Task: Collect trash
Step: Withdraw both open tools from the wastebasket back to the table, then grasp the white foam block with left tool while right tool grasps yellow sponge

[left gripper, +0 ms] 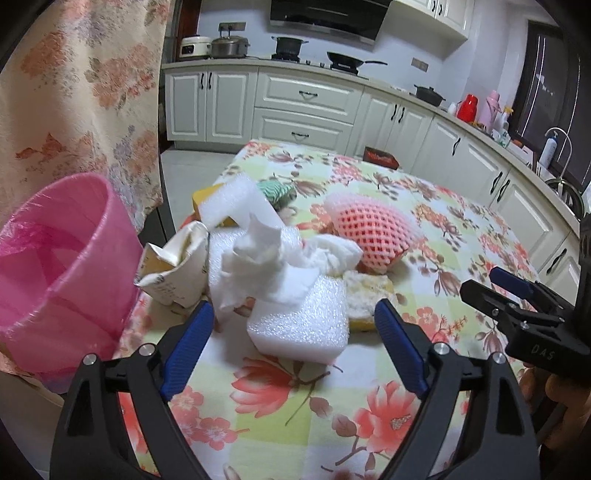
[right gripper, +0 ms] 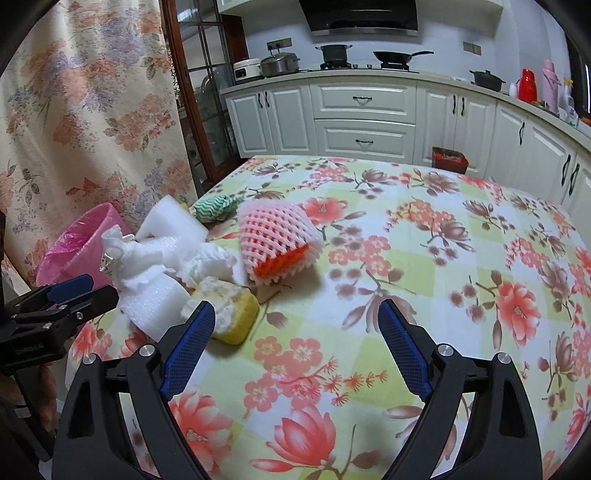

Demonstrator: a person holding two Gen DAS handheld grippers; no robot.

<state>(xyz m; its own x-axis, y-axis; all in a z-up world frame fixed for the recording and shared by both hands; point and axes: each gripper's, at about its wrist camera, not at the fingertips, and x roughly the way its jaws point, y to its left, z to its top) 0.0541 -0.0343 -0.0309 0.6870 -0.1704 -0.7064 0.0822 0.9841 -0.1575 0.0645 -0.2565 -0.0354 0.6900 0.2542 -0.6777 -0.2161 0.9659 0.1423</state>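
A: On the flowery table (left gripper: 424, 229), beside the pink bin (left gripper: 55, 266): a trash pile, white foam block (left gripper: 299, 317) in front.

B: Right ahead of the left gripper (left gripper: 295, 314), wide open, empty. Right gripper (right gripper: 295, 314) wide open, empty too, yellow sponge (right gripper: 236, 314) by its left finger.

place: home kitchen | evidence: white cabinets (right gripper: 364, 122); range hood (right gripper: 360, 16); pots on stove (left gripper: 290, 46)

Left hand-held gripper (left gripper: 294, 317) and right hand-held gripper (right gripper: 295, 317), black frames, ribbed blue pads, silver screws, white "DAS" lettering
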